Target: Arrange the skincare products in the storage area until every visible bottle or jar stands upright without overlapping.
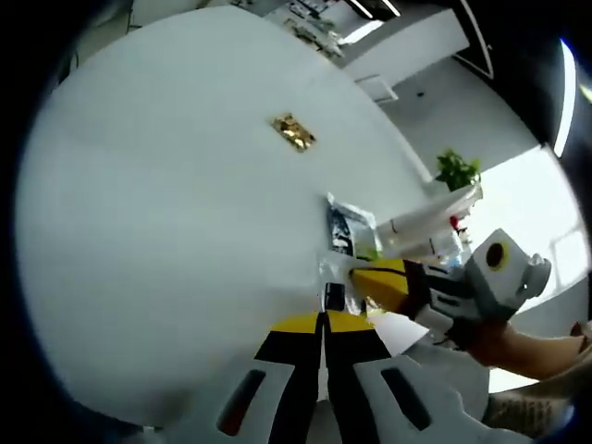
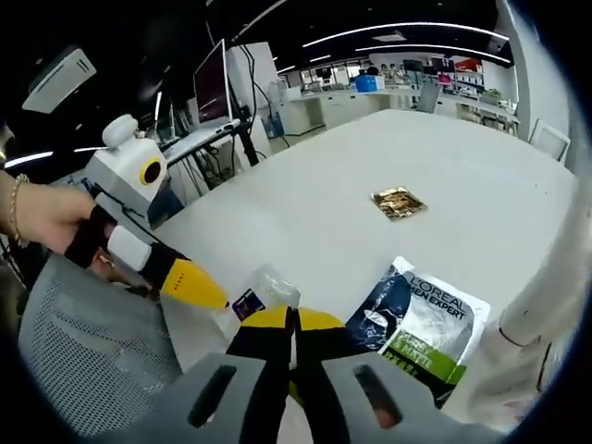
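Note:
A small clear bottle (image 2: 266,289) with a dark label lies on its side on the white table (image 2: 305,194). It appears in the left gripper view as the clear bottle (image 1: 334,294), just past my left gripper (image 1: 324,319), whose yellow-tipped jaws are pressed together with nothing between them. My right gripper (image 2: 291,316) is also shut and empty, its tips right at the bottle. Each gripper enters the other's view: the right gripper (image 1: 381,280) from the right, the left gripper (image 2: 205,291) from the left. A dark and green L'Oreal sachet (image 2: 421,324) lies flat beside the bottle, sachet (image 1: 349,228).
A small gold packet (image 2: 398,203) lies alone mid-table, gold packet (image 1: 294,131). A white container (image 2: 546,296) stands at the table's right edge, white container (image 1: 430,215), with a potted plant (image 1: 456,169) behind it. A grey mesh chair (image 2: 83,361) is close by.

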